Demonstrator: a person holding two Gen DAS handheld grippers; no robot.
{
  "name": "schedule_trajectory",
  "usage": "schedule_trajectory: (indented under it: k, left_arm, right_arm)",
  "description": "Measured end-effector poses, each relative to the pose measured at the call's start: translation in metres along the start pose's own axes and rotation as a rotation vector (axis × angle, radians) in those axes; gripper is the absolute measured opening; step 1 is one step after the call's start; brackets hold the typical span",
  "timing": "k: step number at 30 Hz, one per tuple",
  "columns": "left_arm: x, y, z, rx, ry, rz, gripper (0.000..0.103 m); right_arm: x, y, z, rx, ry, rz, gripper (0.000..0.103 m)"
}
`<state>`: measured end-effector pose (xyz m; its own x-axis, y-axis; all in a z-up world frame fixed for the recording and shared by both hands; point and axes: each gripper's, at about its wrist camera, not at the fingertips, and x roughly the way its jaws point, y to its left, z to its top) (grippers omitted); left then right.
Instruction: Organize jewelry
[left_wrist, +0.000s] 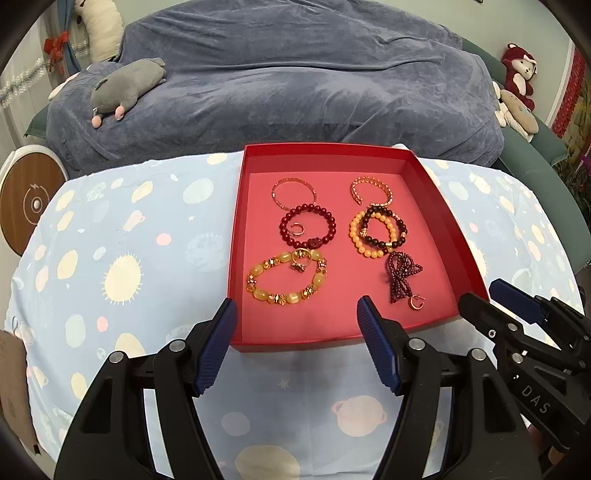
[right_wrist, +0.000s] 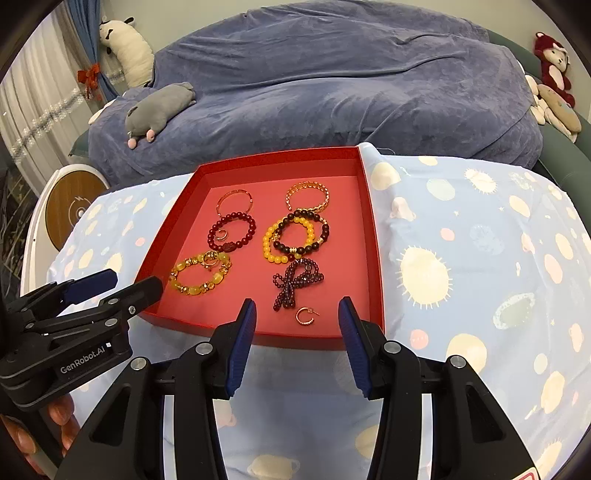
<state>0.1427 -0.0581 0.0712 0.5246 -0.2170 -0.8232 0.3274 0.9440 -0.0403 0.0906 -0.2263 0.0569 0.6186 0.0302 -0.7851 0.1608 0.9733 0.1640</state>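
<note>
A shallow red box (left_wrist: 448, 229) at centre frame holds beaded bracelets (left_wrist: 308, 230), bangles (left_wrist: 371, 192) and a hoop earring (right_wrist: 306, 315). It sits on a planet-print cloth (right_wrist: 480, 258); a blue-covered bed (left_wrist: 295, 74) fills the top. The left gripper (left_wrist: 297, 317) and right gripper (right_wrist: 297, 317) gape empty.

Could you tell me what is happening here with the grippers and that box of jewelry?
A person holds a black two-finger gripper in each hand above a shallow red cardboard box on a planet-print cloth. The left gripper and right gripper both hang open and empty near the box's front edge. Inside lie beaded bracelets, two metal bangles, a dark purple bead strand and a small gold hoop earring. Nothing is gripped now.
</note>
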Motion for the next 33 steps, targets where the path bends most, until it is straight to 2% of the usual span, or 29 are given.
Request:
schedule_trajectory:
  k: [21, 22, 24, 26, 33]
  left_arm:
    - [-0.008, 0.006, -0.044, -0.038, 0.03, 0.03, 0.064]
    - [-0.008, 0.004, -0.047, -0.034, 0.032, 0.032, 0.064]
    - [-0.009, 0.002, -0.052, -0.028, 0.033, 0.027, 0.064]
    - [-0.01, 0.0, -0.057, -0.019, 0.027, 0.031, 0.072]
    - [-0.006, 0.0, -0.068, -0.008, 0.025, 0.056, 0.082]
  right_arm:
    - [-0.009, 0.016, -0.044, -0.022, 0.04, -0.041, 0.046]
    - [-0.009, 0.017, -0.047, -0.027, 0.039, -0.052, 0.048]
    - [-0.011, 0.018, -0.052, -0.034, 0.035, -0.062, 0.057]
    - [-0.012, 0.02, -0.057, -0.04, 0.034, -0.071, 0.061]
    - [-0.011, 0.013, -0.064, -0.027, 0.047, -0.104, 0.07]
